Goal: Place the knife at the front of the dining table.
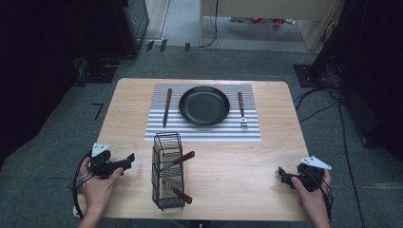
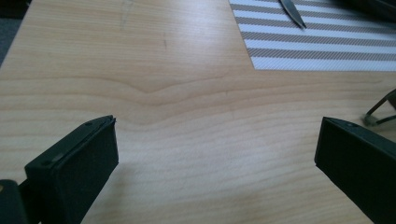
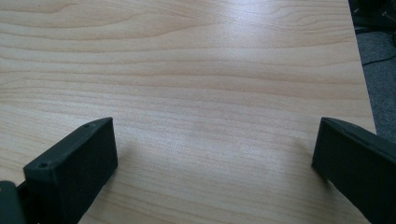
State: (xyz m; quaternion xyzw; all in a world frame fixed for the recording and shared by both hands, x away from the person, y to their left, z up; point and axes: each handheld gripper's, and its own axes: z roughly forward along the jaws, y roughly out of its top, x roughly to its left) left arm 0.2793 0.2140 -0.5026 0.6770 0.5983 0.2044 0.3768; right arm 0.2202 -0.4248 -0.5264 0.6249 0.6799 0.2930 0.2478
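A black pan [image 1: 204,105] sits on a striped placemat [image 1: 204,133] at the table's far middle. A wooden-handled knife [image 1: 167,107] lies left of the pan, and its tip [image 2: 292,11] is in the left gripper view. A wooden-handled fork [image 1: 242,110] lies right of the pan. A black wire basket [image 1: 167,171] stands at the front middle with two wooden-handled utensils [image 1: 183,158] poking out. My left gripper [image 1: 130,159] [image 2: 217,135] is open over bare wood left of the basket. My right gripper [image 1: 280,173] [image 3: 215,135] is open near the front right corner, holding nothing.
The wooden table [image 1: 266,161] has bare wood between the basket and my right gripper. Its right edge [image 3: 362,70] lies close to that gripper. A corner of the wire basket [image 2: 380,112] shows beside my left gripper's right jaw. Cables and dark stands surround the table.
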